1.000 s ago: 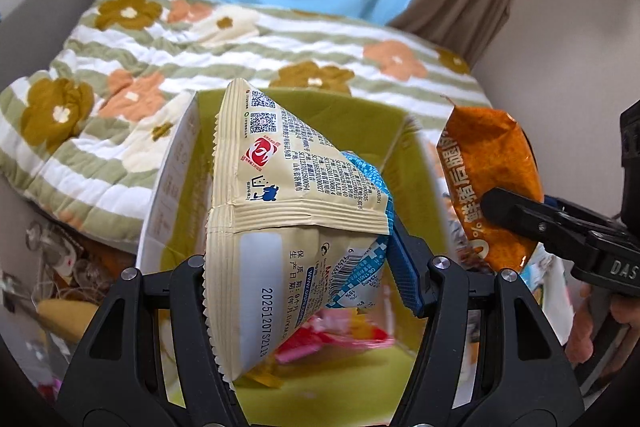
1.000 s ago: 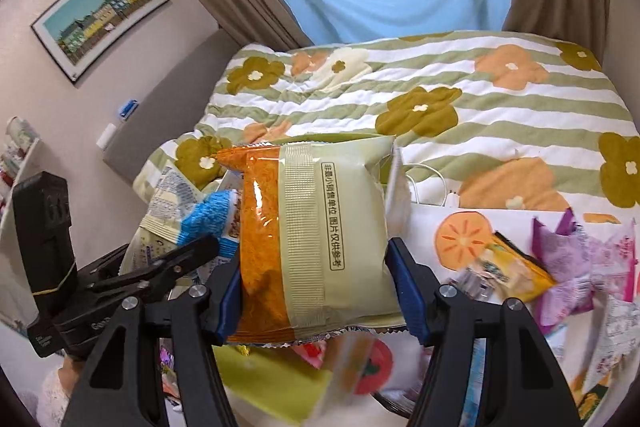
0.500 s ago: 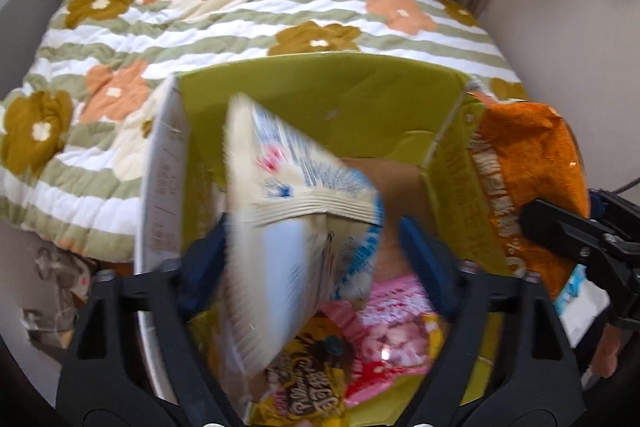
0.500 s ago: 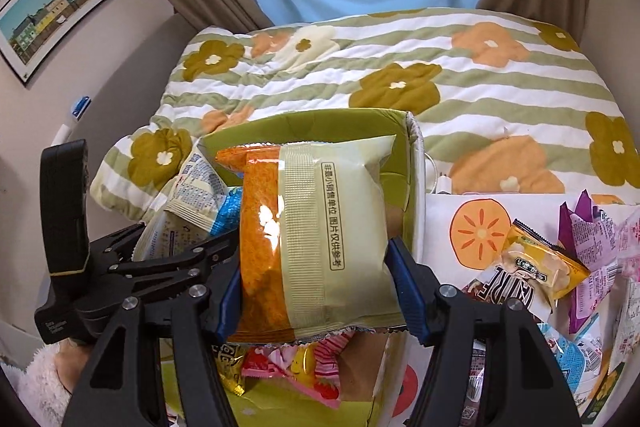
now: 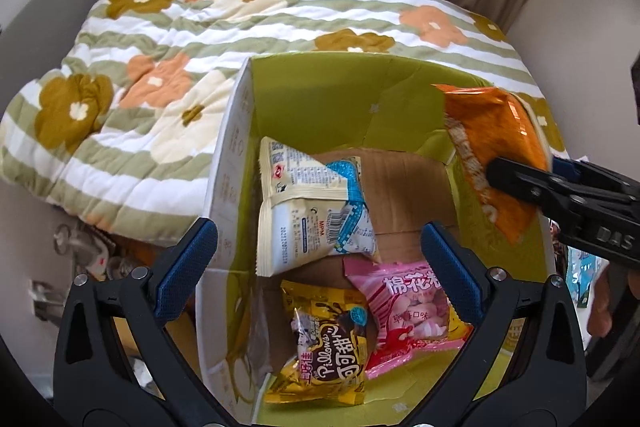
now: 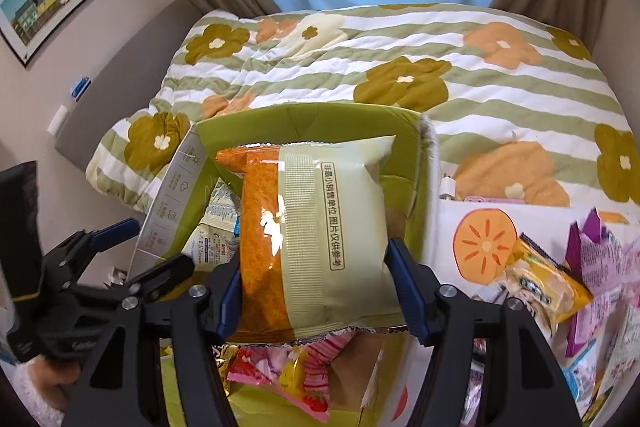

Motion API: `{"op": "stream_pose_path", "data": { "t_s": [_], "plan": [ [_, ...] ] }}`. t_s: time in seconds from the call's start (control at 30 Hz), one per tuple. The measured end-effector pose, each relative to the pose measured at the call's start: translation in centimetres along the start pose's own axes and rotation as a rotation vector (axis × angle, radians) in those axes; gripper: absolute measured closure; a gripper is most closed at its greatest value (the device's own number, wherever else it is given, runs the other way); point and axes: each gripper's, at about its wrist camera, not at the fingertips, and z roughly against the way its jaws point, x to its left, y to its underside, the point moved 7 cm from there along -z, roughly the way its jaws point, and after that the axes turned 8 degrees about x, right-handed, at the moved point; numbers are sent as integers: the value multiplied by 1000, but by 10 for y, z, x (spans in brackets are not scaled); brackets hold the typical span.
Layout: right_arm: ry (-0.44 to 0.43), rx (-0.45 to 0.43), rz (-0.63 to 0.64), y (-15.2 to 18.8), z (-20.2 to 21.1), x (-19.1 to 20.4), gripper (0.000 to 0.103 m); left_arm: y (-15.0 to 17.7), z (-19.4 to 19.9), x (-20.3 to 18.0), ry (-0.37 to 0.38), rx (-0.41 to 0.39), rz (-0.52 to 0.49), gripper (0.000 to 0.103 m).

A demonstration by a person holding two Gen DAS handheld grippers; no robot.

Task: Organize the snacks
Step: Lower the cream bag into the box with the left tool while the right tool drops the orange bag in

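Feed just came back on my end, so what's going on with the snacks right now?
A person is packing snacks into a green box. The left gripper is opening over the box, nothing between its fingers; a cream packet lies inside beside a yellow packet and a pink one. The right gripper holds an orange bag above the box.

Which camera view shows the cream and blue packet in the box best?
The left wrist view: the cream and blue packet lies whole and unobstructed inside the box. In the right wrist view only a part of it shows, behind the orange bag held by the right gripper.
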Motion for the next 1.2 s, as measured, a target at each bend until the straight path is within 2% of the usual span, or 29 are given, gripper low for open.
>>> {"op": "stream_pose_path", "data": {
  "t_s": [0.23, 0.33, 0.37, 0.4, 0.47, 0.77, 1.2],
  "plan": [
    [29, 23, 52, -11, -24, 7, 42, 5, 0, 11, -15, 0, 37, 2],
    [7, 15, 47, -13, -29, 8, 38, 7, 0, 12, -20, 5, 44, 2],
    [-4, 7, 43, -14, -29, 9, 27, 8, 0, 13, -19, 8, 47, 2],
    [-15, -3, 43, -15, -28, 10, 10, 8, 0, 14, -17, 8, 47, 2],
    [-19, -26, 56, -15, -23, 13, 2, 10, 3, 15, -16, 3, 51, 2],
    [24, -43, 91, -9, -6, 16, 2, 19, 24, 13, -7, -25, 49, 2],
    [31, -116, 90, 14, 51, 34, 2, 32, 72, 4, 23, -106, 31, 2]
  ]
}}
